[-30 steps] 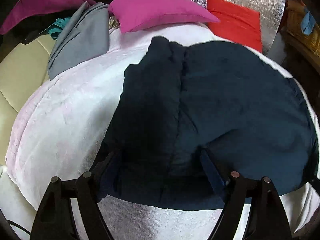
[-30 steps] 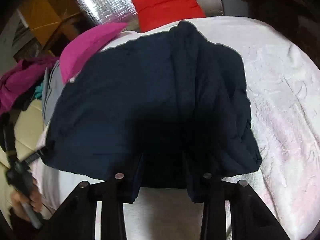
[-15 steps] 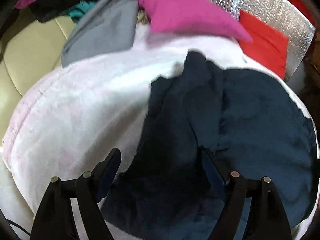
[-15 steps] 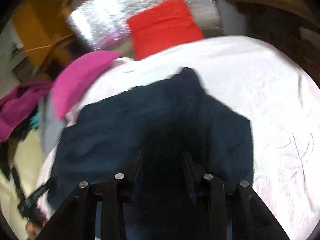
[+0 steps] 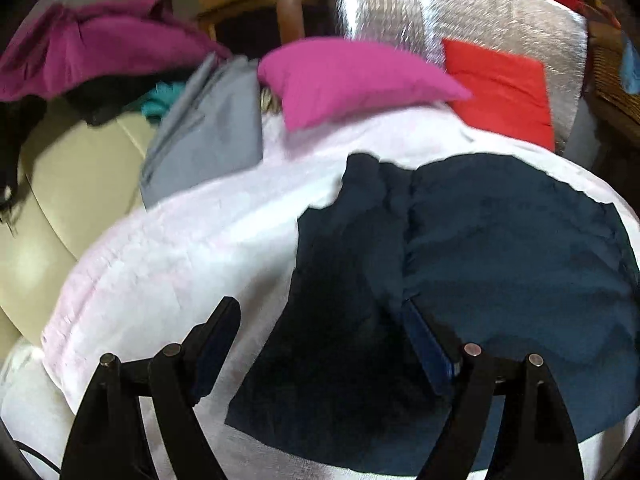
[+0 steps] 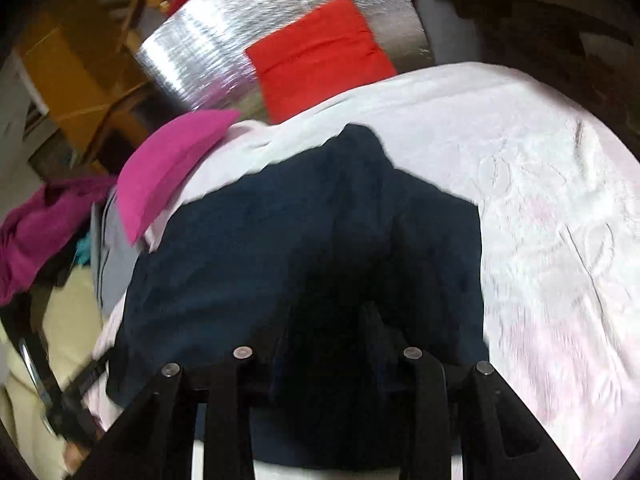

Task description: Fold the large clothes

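Observation:
A dark navy garment (image 5: pixel 500 248) lies spread on the pale pink blanket (image 5: pixel 180 248), with a folded strip along its left side. My left gripper (image 5: pixel 320 320) is open above the garment's near left edge, its fingers apart and holding nothing. In the right wrist view the same garment (image 6: pixel 280 248) fills the middle. My right gripper (image 6: pixel 326 320) is open over its near part, which lies in deep shadow.
A magenta pillow (image 5: pixel 352 80), a red pillow (image 5: pixel 504 96) and a silver foil panel (image 5: pixel 400 16) stand at the back. A grey cloth (image 5: pixel 208 132) and a purple cloth (image 5: pixel 92 48) lie at the left over a cream sofa (image 5: pixel 60 184). The pink blanket (image 6: pixel 552 240) extends right.
Both grippers have lifted and pulled back from the garment's near edge. The left view swung left then back. The garment now lies further folded, narrower than before.

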`<state>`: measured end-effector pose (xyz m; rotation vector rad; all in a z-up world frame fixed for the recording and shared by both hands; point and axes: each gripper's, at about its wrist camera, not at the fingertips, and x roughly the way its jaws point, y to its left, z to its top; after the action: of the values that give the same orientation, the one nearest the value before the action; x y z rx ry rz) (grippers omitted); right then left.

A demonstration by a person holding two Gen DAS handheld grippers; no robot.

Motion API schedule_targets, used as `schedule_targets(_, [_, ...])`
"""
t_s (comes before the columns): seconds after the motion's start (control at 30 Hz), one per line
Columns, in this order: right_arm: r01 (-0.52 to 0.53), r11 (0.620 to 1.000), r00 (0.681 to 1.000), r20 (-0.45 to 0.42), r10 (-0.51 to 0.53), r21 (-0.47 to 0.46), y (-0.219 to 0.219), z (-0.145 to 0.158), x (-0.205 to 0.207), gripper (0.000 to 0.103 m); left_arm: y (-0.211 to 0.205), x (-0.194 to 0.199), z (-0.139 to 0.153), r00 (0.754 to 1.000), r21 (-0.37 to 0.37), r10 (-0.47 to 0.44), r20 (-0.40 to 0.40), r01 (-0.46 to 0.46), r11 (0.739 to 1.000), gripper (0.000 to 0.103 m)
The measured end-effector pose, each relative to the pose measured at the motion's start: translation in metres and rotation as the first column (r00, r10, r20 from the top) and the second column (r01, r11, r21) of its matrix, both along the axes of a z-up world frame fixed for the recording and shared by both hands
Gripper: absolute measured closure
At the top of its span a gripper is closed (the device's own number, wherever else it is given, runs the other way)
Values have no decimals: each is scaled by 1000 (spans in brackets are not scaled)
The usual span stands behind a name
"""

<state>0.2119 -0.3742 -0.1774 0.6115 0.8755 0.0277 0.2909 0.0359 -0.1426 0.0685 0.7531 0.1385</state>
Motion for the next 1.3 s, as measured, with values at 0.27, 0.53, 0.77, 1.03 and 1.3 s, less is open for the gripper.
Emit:
schedule_targets(0.27, [-21, 1000, 998, -56, 20, -23, 13, -36, 4, 61, -13, -5, 9, 996, 60, -59, 63, 55, 997, 19])
schedule_targets(0.53, [-46, 999, 998, -47, 45, -22, 11, -39, 1, 61, -21, -9, 14, 994, 40, -78, 82, 75, 996, 19])
schedule_targets(0.77, [-50, 998, 998, -36, 49, -25, 11, -37, -8, 61, -28, -12, 13, 991, 46, -99, 90, 95, 994, 19])
schedule_targets(1.03, [-51, 999, 998, -35, 50, -20, 10, -37, -12, 61, -32, -10, 11, 991, 38, -108, 80, 105, 994, 19])
schedule_targets(1.3, [-51, 998, 998, -35, 50, -24, 9, -37, -12, 61, -32, -9, 7, 992, 39, -108, 68, 105, 994, 19])
